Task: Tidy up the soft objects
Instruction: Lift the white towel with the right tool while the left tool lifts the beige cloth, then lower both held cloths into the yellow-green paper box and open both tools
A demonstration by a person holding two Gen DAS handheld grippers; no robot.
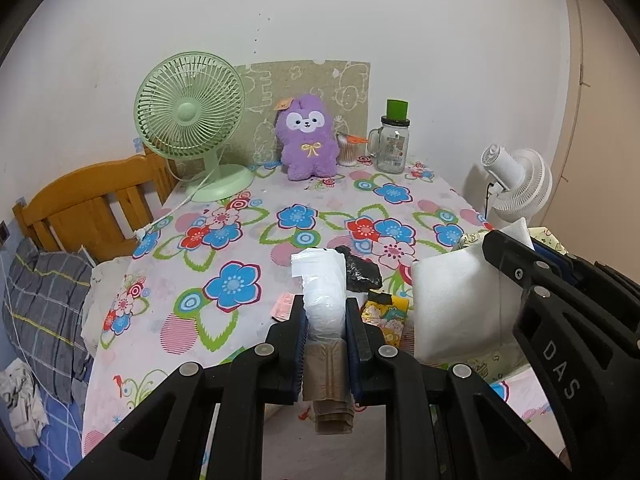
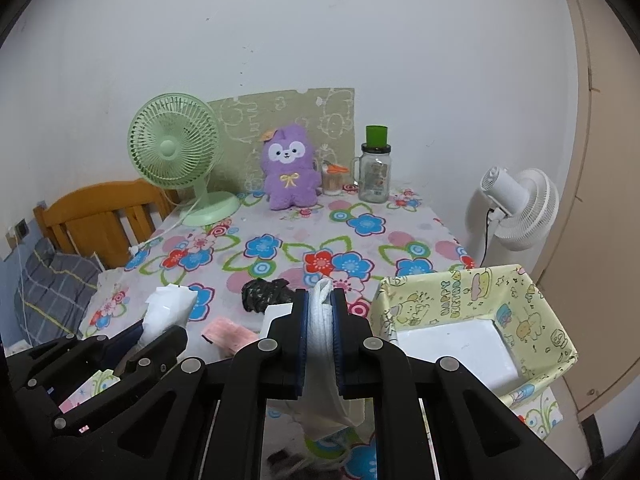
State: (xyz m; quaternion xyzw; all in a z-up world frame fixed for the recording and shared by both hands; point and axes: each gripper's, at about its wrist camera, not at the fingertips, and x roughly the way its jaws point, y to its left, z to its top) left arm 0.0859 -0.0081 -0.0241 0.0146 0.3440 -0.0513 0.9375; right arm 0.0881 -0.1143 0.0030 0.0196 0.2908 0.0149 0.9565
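Your bench [image 1: 248, 240] under its flowered cloth carries a green fan [image 1: 190, 110] far left, a purple plush [image 1: 306, 138] and a glass jar [image 1: 392, 144] at the far edge, with the yellow printed box [image 2: 520, 300] near right. Your left gripper [image 1: 325, 320] is closed tight on a clear plastic bag [image 1: 322, 280] held above the near edge. Your right gripper [image 2: 320, 332] is likewise clamped on a white cloth [image 2: 322, 316], just left of the box.
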